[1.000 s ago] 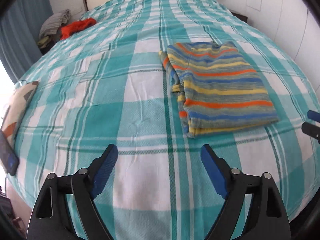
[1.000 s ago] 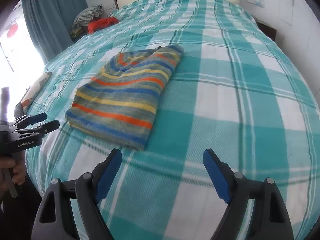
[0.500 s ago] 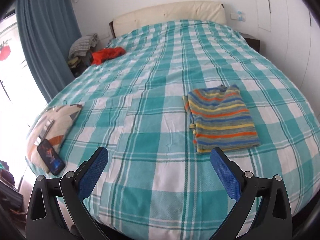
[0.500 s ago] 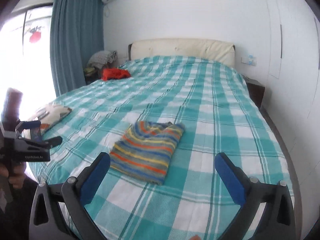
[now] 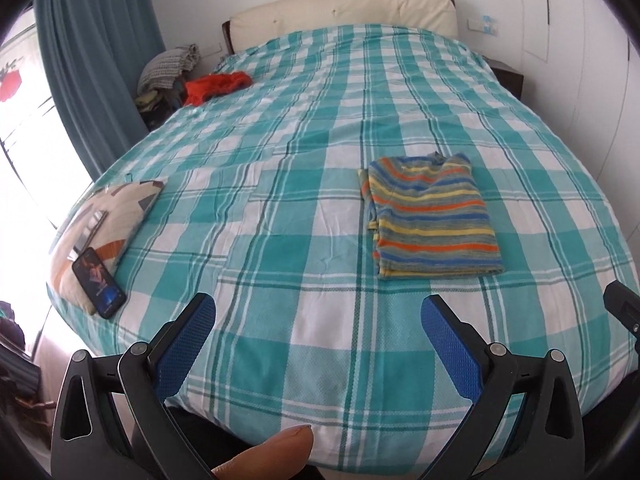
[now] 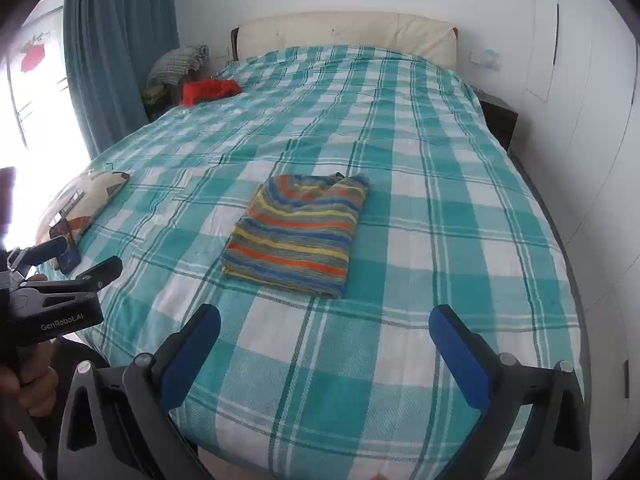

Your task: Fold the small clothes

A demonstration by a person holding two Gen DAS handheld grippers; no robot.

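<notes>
Folded striped garment (image 5: pixel 432 216) lies amid bare bedspread (image 5: pixel 280 240).

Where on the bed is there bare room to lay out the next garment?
Bare: between the cushion and the striped folded garment, and from it up to the headboard. Crowded: left edge, with phone and red garment.

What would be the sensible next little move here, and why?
Probably reach toward the red garment at the bed's far left corner. The striped garment already lies folded flat on the bed, and both the left tongs and right tongs stand open and empty, short of it.
</notes>
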